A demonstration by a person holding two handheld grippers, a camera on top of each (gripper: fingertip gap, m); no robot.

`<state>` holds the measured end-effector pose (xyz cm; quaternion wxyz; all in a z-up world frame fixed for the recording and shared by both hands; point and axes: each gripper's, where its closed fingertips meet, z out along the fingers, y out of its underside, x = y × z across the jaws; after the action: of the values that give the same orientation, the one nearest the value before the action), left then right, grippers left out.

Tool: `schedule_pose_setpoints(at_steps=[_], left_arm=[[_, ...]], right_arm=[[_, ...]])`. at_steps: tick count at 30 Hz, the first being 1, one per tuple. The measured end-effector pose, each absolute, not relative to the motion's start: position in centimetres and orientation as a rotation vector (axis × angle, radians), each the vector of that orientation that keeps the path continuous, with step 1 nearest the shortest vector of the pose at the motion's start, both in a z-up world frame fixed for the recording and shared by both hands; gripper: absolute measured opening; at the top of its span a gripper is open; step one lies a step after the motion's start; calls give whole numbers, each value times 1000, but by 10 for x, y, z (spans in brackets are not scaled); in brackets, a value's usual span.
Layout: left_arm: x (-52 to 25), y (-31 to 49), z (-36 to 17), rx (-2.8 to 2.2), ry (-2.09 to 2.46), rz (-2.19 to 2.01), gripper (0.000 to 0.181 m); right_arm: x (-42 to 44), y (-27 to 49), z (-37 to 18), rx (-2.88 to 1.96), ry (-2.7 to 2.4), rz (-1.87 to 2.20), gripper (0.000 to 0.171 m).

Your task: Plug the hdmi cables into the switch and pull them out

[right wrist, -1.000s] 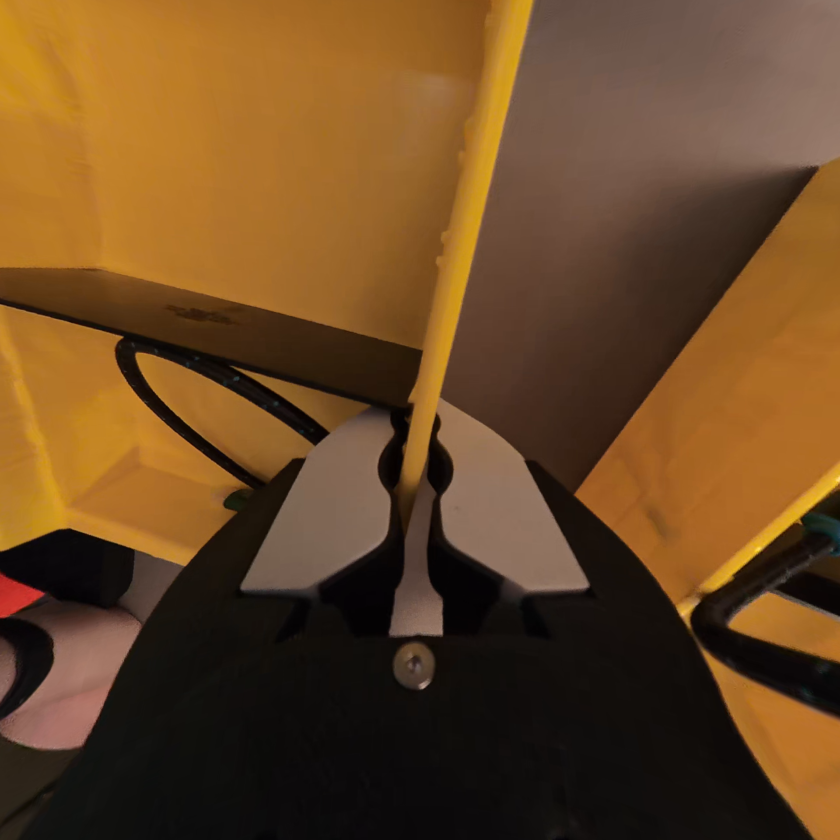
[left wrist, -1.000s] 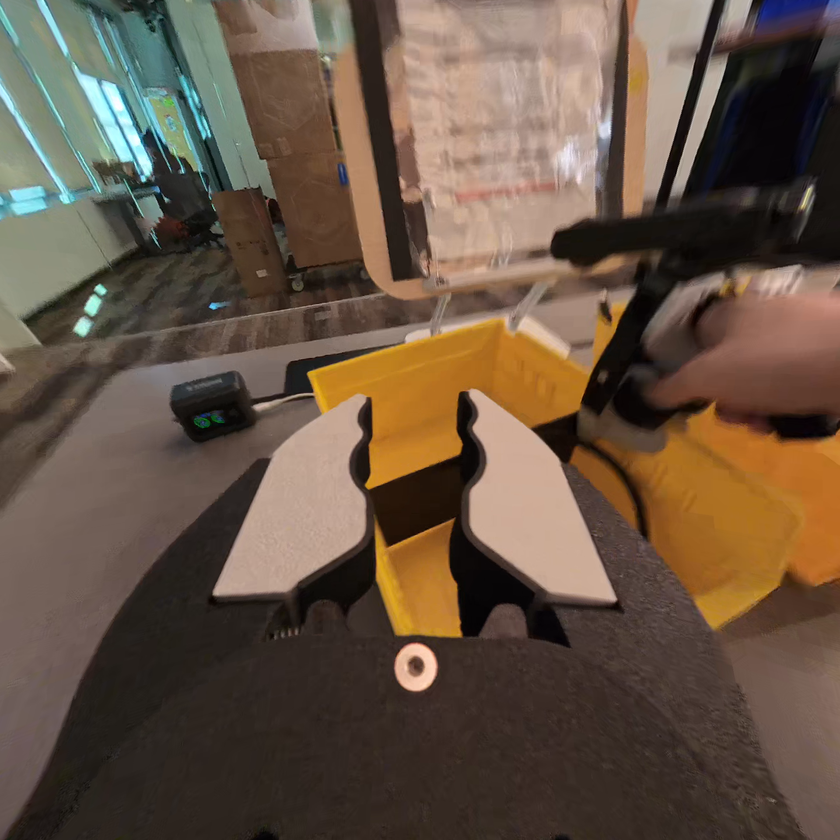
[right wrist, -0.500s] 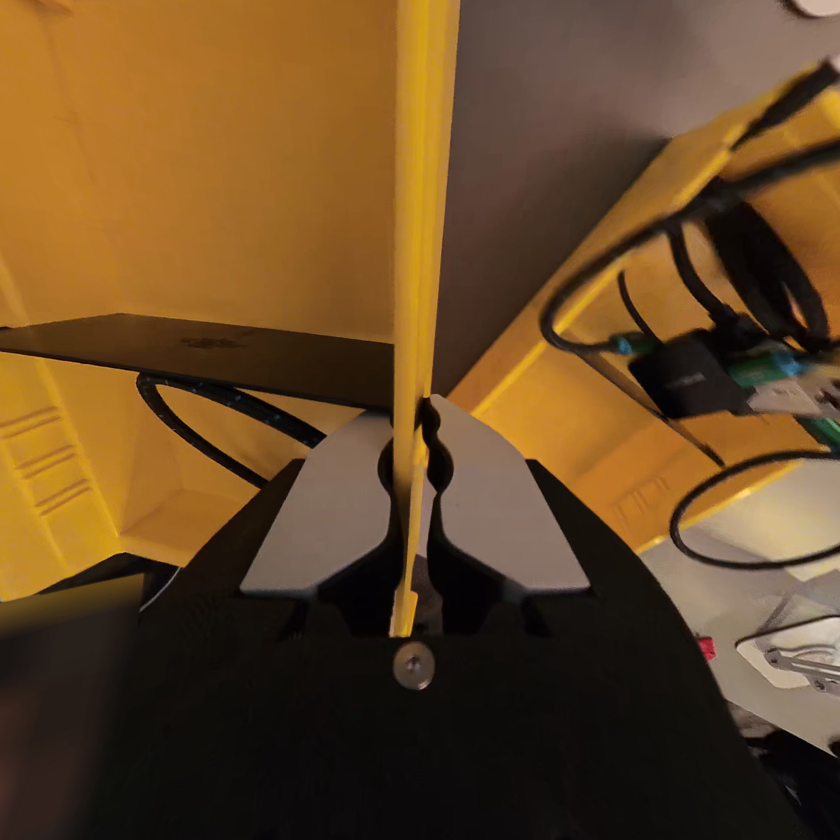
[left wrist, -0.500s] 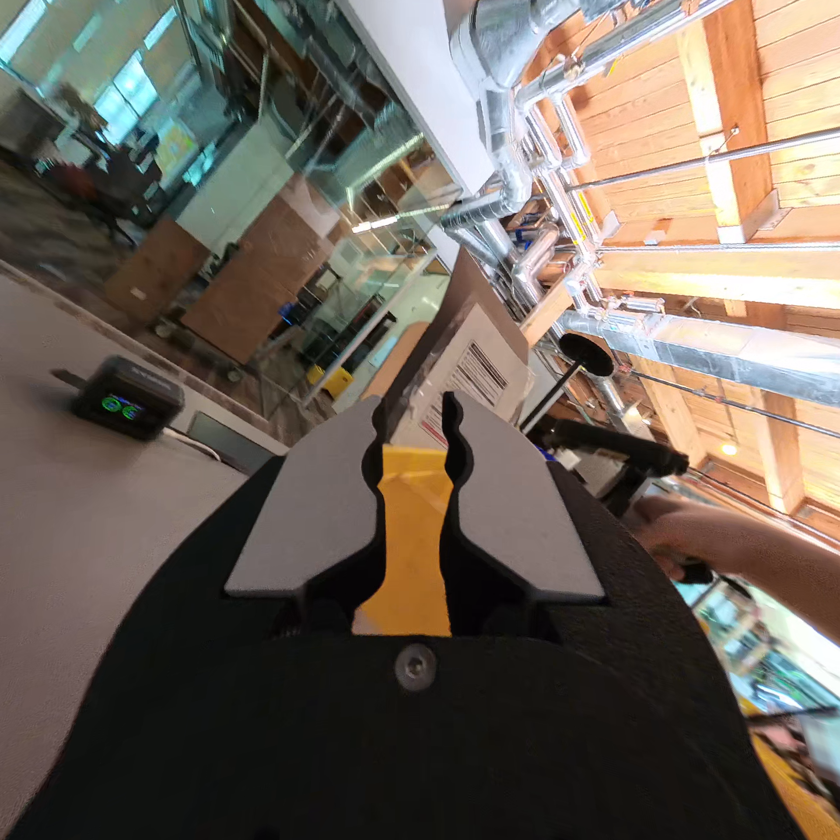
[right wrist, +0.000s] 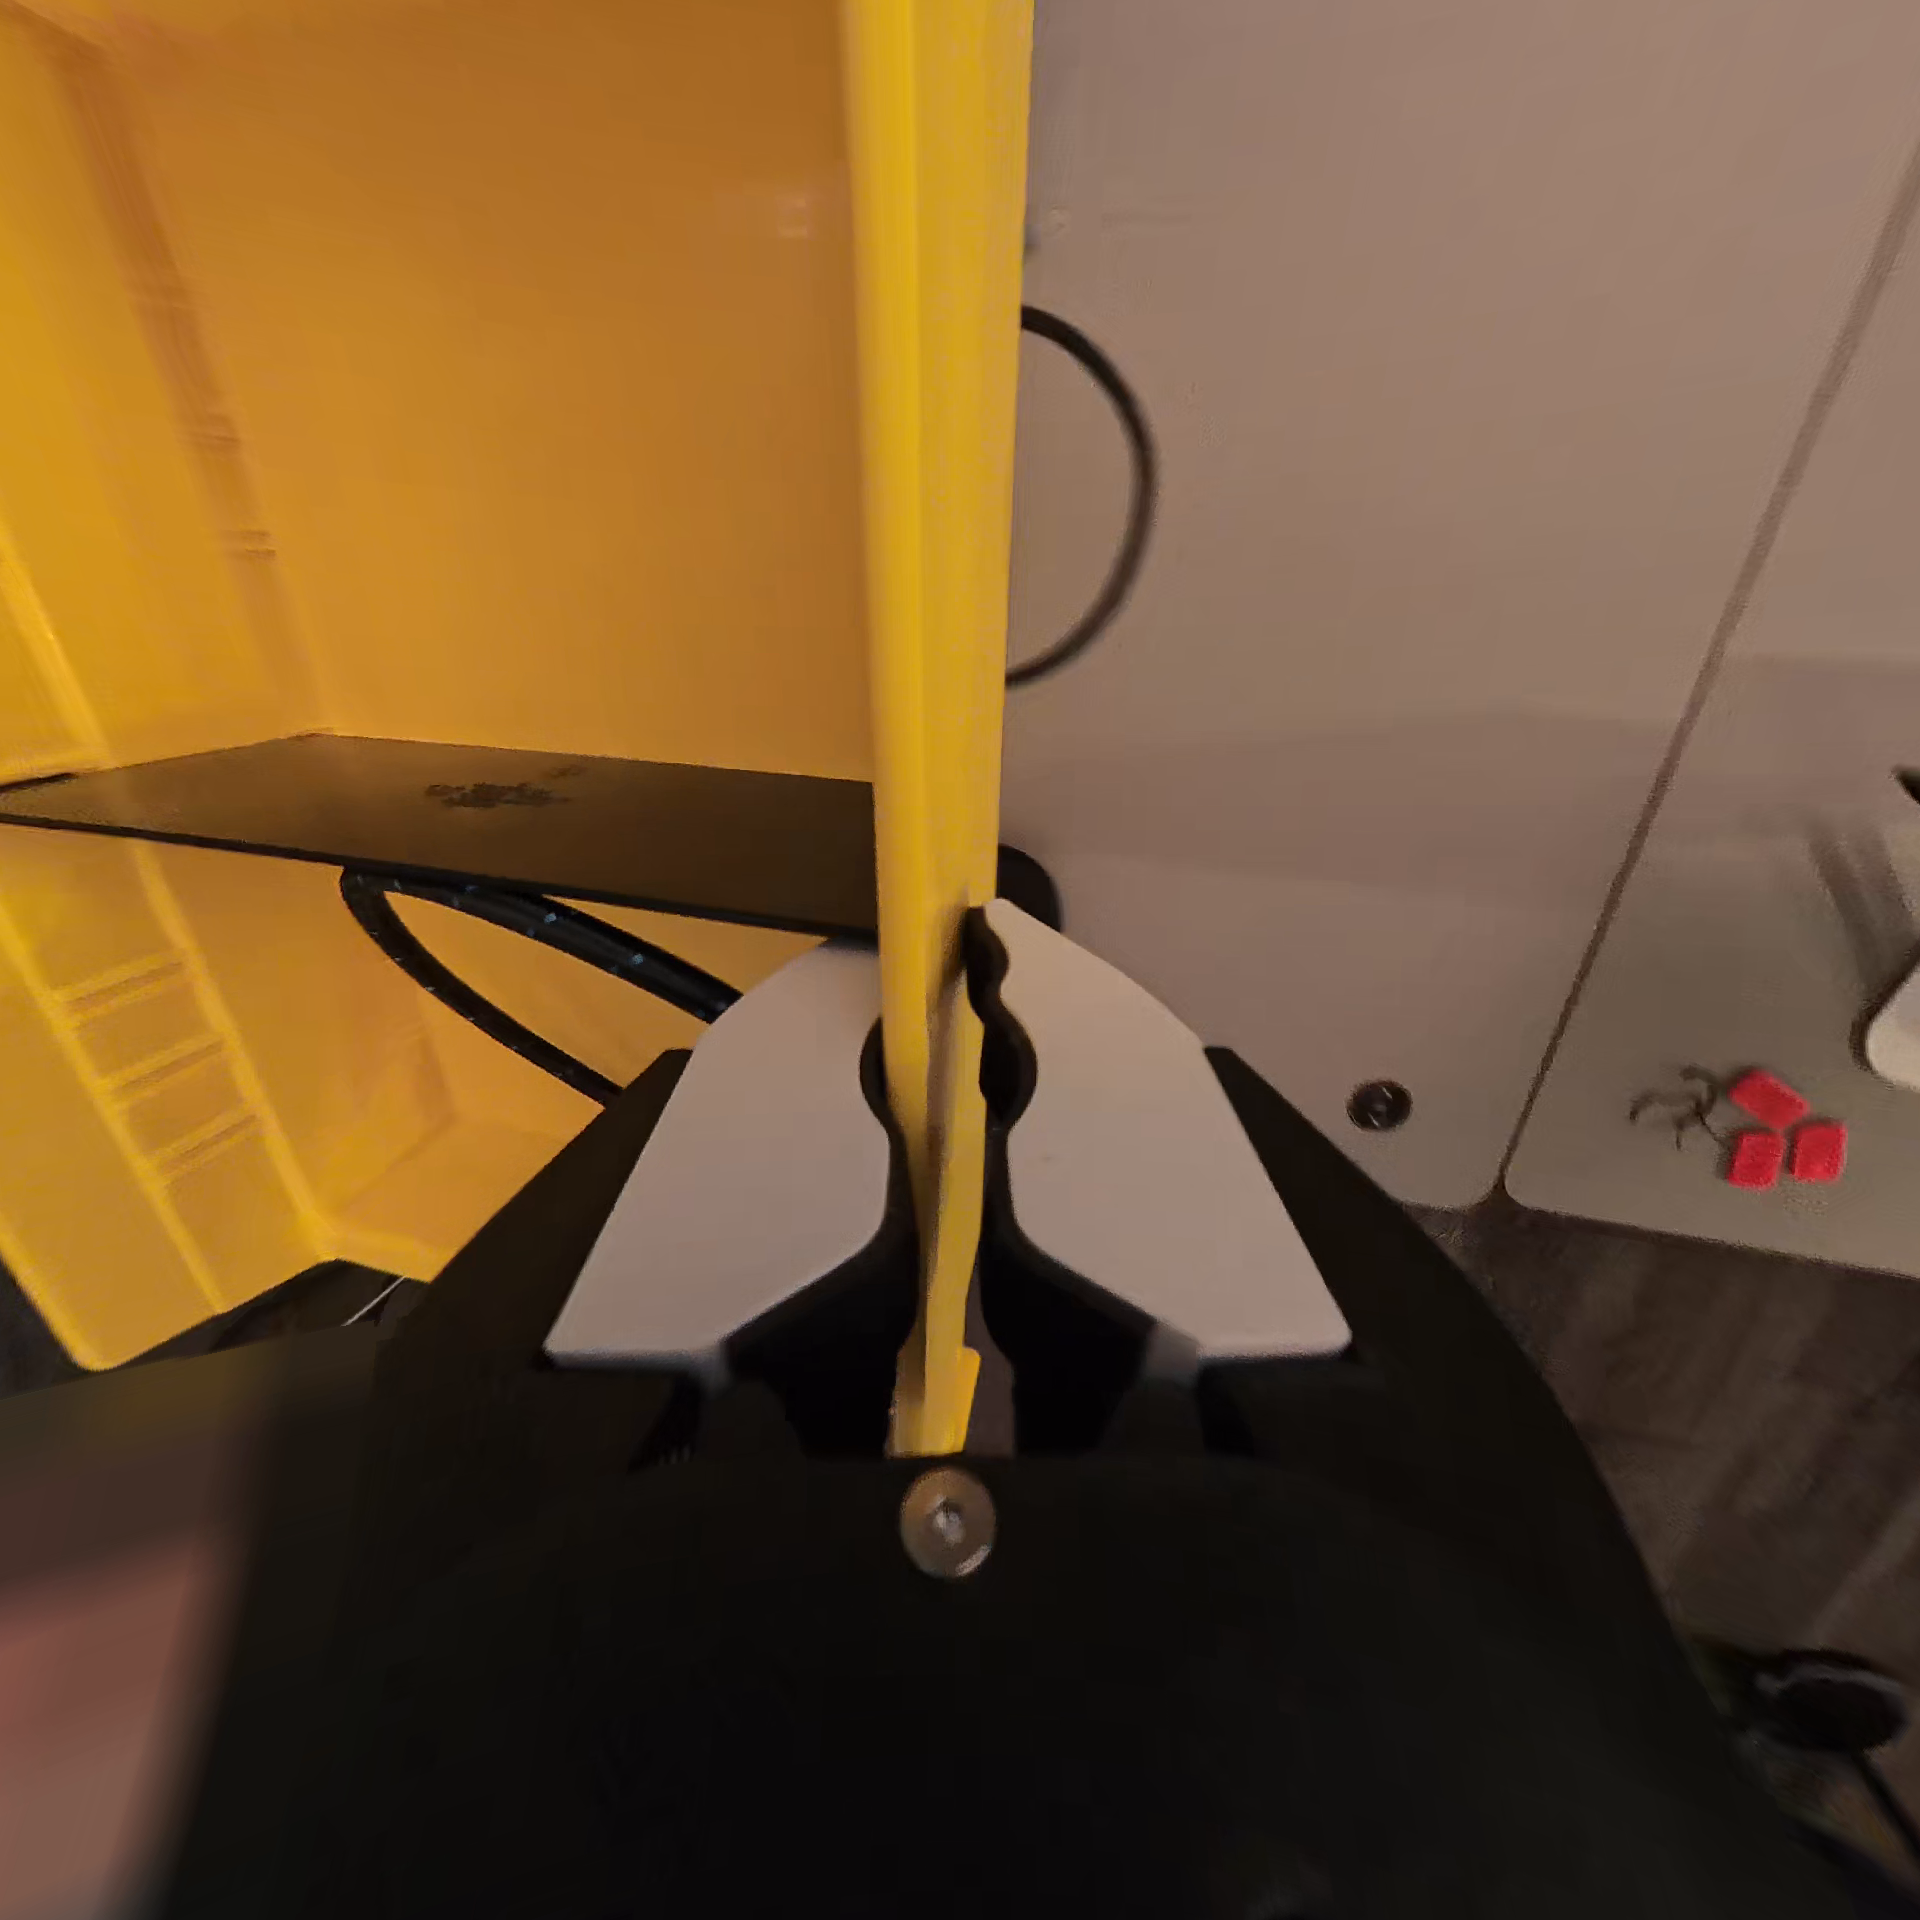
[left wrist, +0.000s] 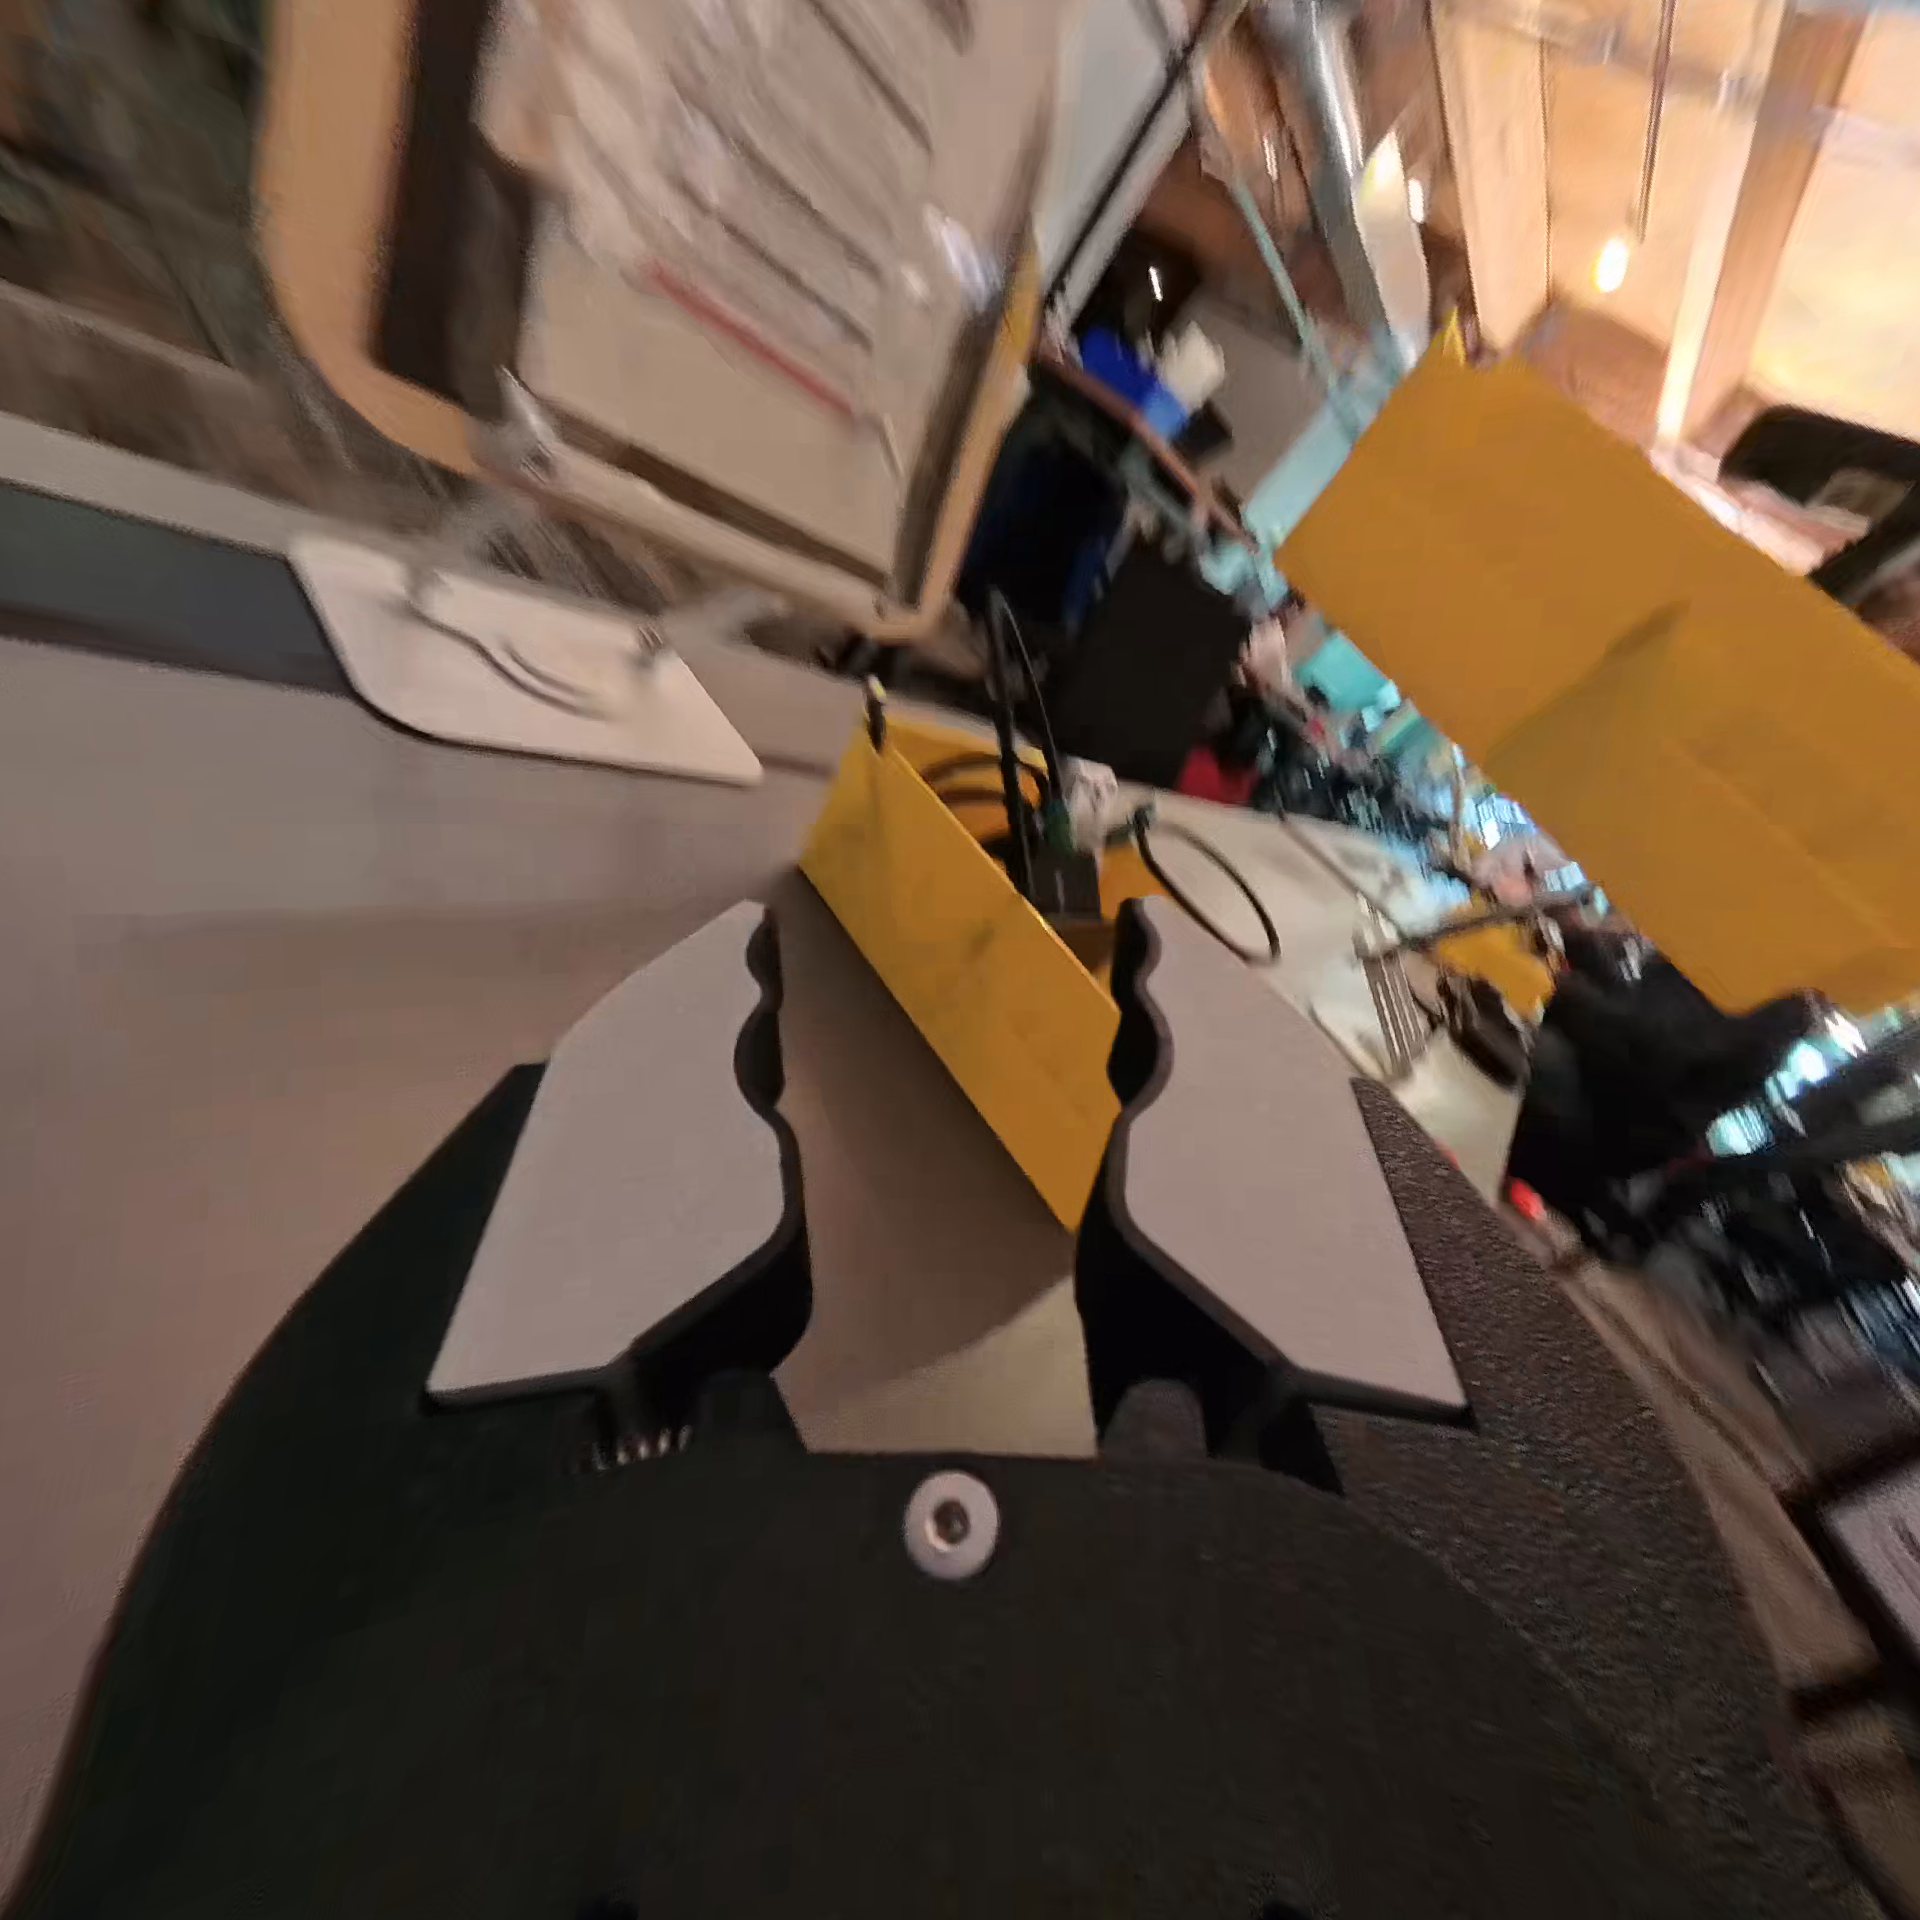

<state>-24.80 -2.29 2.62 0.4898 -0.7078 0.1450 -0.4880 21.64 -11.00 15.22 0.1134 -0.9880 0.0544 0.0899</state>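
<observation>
— So, the right claw (right wrist: 940, 997)?
— Clamped on a yellow bin (right wrist: 468, 436) wall; a black cable (right wrist: 499, 925) loops inside.
— Left claw (left wrist: 945, 961)?
— Spread wide above the tabletop (left wrist: 260, 935), near another yellow bin (left wrist: 956, 966) holding cables (left wrist: 1023, 748).

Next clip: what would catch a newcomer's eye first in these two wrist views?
The yellow bin fills the right wrist view, its wall clamped edge-on in the right gripper, with a black cable looped inside. In the blurred left wrist view the left gripper is open and empty above the grey table, facing a second yellow bin holding cables.
</observation>
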Motion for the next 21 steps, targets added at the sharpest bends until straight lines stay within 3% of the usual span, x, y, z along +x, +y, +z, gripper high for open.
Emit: schedule_pose_setpoints(at_steps=[9, 15, 21], left_arm=[[-118, -43, -25, -1980, 800, -1112, 65], [-50, -24, -44, -2245, 931, -1045, 69], [-28, -22, -81, -2528, 1154, -694, 74]], right_arm=[[369, -207, 50, -2889, 616, 220, 10], [394, -211, -33, -2922, 679, 330, 9], [396, -185, -78, -2894, 635, 406, 10]])
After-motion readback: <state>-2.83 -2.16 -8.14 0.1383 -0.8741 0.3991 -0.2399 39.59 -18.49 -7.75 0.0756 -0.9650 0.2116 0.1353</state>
